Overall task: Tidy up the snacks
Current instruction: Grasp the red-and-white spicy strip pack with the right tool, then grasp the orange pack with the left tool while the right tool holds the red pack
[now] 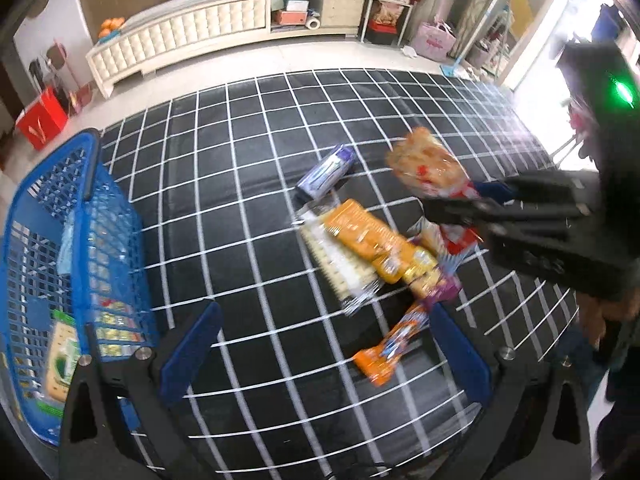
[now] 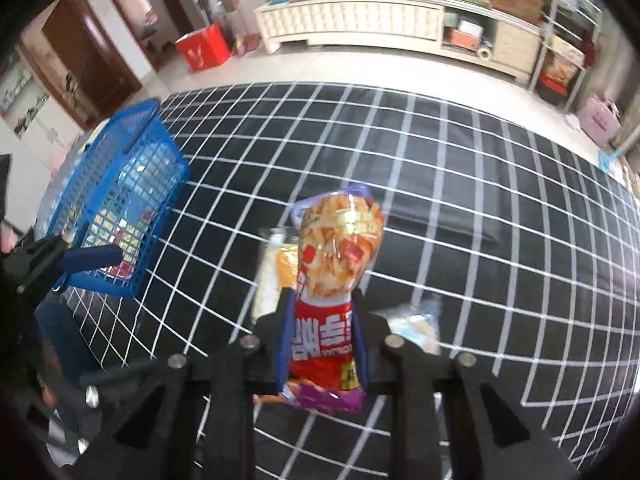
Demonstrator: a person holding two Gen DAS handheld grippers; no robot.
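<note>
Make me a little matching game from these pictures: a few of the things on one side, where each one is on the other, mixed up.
Things
1. red and orange snack bag
2. long orange biscuit packet
3. green and white cracker packet
4. purple and white wrapped roll

Places
A. inside the blue plastic mesh basket
B. clamped in the right gripper, lifted off the cloth
C. lying alone on the black grid cloth, beyond the pile
D. on top of the pile of snacks, over a pale cracker pack

Pairs: 1-B, 2-D, 3-A, 4-C
</note>
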